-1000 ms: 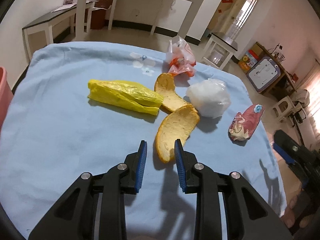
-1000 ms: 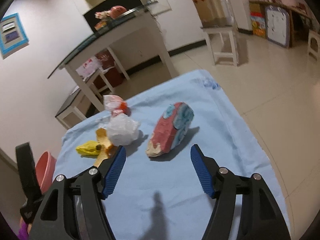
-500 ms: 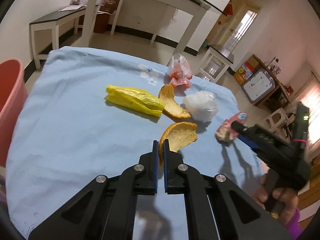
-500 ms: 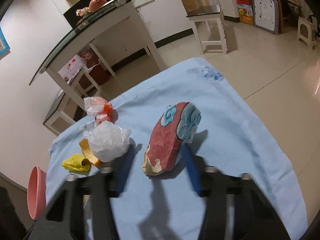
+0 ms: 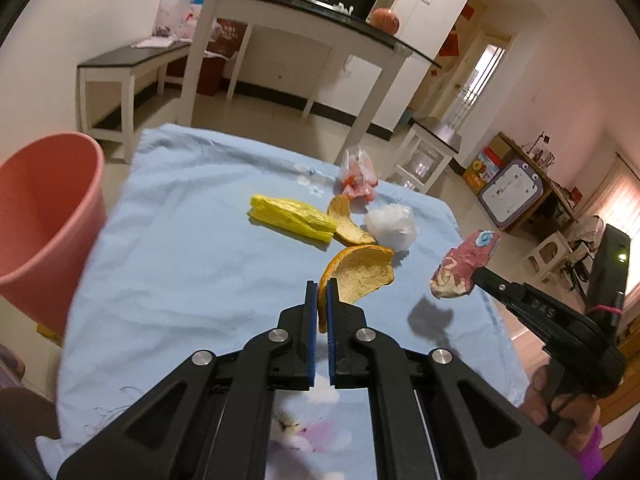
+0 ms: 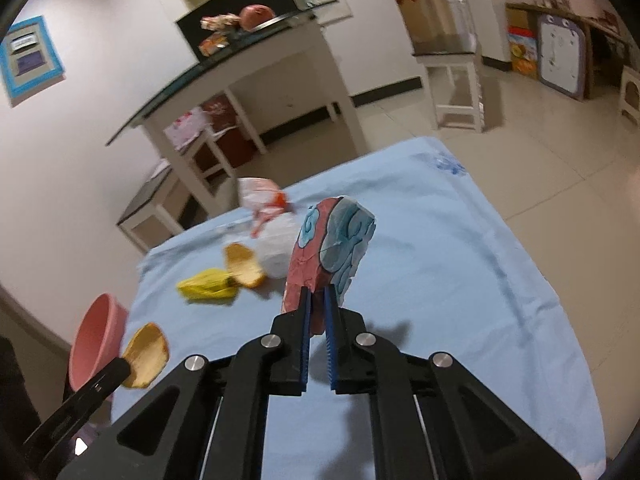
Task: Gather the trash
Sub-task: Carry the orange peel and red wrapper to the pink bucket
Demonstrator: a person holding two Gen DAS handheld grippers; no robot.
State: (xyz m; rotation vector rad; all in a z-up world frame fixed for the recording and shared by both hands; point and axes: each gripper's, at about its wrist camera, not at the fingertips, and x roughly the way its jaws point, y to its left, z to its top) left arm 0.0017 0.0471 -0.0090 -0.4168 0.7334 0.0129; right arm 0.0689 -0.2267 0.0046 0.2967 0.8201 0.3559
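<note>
My left gripper (image 5: 322, 289) is shut on the edge of an orange peel (image 5: 360, 274), held above the light blue tablecloth (image 5: 180, 264). My right gripper (image 6: 317, 298) is shut on a crumpled red and blue wrapper (image 6: 330, 248), lifted off the cloth; the same wrapper (image 5: 466, 264) shows at the right of the left wrist view. A second orange peel (image 5: 346, 222), a yellow plastic bag (image 5: 292, 220), a white crumpled bag (image 5: 392, 226) and a red and white bag (image 5: 358, 178) lie on the cloth. A pink bin (image 5: 44, 216) stands at the table's left edge.
Beyond the cloth stand a tall glass-topped white table (image 5: 304, 28), a low bench (image 5: 128, 68) and a small white stool (image 5: 430, 152). A person's hand (image 5: 560, 404) holds the right gripper at lower right. Tiled floor surrounds the table.
Both grippers went from open to shut, the left on the orange peel and the right on the wrapper. Both lifted their pieces off the cloth, and the pink bin came into fuller view.
</note>
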